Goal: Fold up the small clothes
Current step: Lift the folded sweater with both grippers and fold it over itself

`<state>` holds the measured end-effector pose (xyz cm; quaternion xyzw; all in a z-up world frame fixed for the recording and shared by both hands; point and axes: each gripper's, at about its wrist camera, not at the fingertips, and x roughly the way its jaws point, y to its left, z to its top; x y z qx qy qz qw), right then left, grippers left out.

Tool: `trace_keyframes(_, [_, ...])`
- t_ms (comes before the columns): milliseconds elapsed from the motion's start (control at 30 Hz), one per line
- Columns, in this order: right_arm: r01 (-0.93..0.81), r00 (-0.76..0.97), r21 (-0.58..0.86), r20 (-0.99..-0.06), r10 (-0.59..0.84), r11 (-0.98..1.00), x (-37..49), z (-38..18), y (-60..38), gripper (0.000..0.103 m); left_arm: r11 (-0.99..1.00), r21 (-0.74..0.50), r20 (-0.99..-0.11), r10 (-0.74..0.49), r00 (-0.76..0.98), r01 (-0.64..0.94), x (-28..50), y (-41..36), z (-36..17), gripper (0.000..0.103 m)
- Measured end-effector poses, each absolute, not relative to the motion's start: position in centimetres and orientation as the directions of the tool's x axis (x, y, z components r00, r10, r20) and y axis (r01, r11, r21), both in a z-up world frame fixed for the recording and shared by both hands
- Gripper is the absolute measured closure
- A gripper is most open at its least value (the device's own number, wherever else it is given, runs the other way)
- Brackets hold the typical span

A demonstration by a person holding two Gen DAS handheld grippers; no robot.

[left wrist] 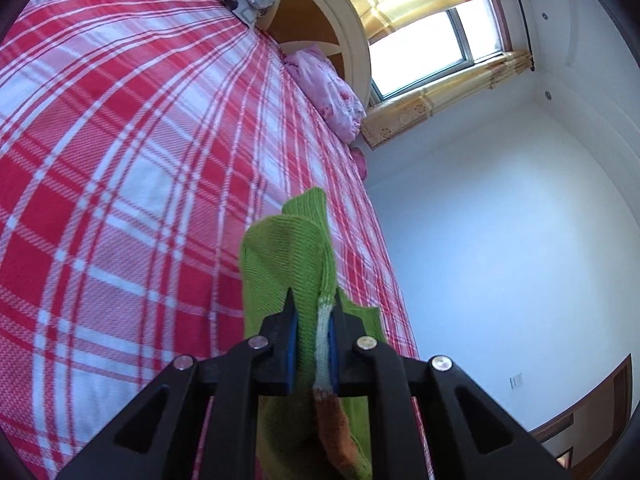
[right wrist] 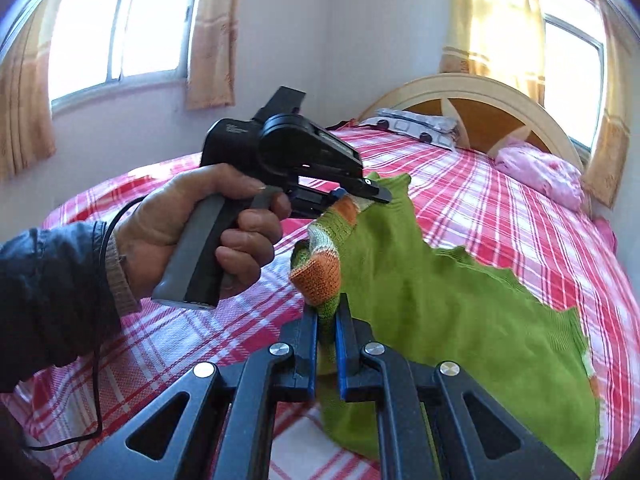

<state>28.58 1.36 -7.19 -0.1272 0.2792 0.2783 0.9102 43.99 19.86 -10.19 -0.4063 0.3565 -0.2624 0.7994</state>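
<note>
A small green knit garment [right wrist: 448,320] with an orange and white striped edge [right wrist: 320,276] hangs lifted above the red plaid bed [right wrist: 500,200]. My right gripper [right wrist: 327,308] is shut on its striped edge. My left gripper [left wrist: 313,298] is shut on the same garment [left wrist: 284,256], clamping the green knit and its white stripe. In the right wrist view the left gripper [right wrist: 374,194], held by a hand [right wrist: 192,224], bites the garment's upper edge. The two grippers are close together, and the garment drapes down to the right.
The bed [left wrist: 120,160] has a cream and brown headboard [right wrist: 472,100], a grey patterned pillow [right wrist: 416,126] and a pink bundle [right wrist: 540,172] near it. Windows with yellow curtains [right wrist: 496,20] stand behind. A black cable [right wrist: 98,360] hangs from the left gripper.
</note>
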Motion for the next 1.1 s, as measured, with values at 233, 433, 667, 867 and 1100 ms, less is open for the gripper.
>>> trace_keyframes(233, [-0.531,0.719,-0.02,-0.54,0.437,0.847,28.6,-5.5,-2.6,0.096,0.533,-0.827,-0.329,-0.717,0.614,0.18,44.6,17.2,-7.6,0.09])
trace_keyframes(433, [-0.487,0.722,0.068,-0.53,0.445,0.871,28.6,-5.4,-6.5,0.096,0.538,-0.817,-0.327,-0.727,0.603,0.206,45.0,13.9,-5.9,0.09])
trace_keyframes(667, [-0.438,0.714,0.183,-0.524,0.464,0.88,28.9,-5.4,-10.9,0.097,0.561,-0.79,-0.342,-0.737,0.582,0.246,45.6,9.5,-4.5,0.09])
trace_keyframes(867, [-0.394,0.725,0.229,-0.517,0.455,0.89,28.7,-5.5,-14.0,0.097,0.571,-0.775,-0.361,-0.753,0.551,0.273,46.0,6.2,-4.3,0.09])
trace_keyframes(1100, [-0.348,0.732,0.26,-0.524,0.434,0.901,28.5,-5.9,-16.9,0.097,0.579,-0.759,-0.385,-0.769,0.511,0.298,46.4,2.9,-4.2,0.09])
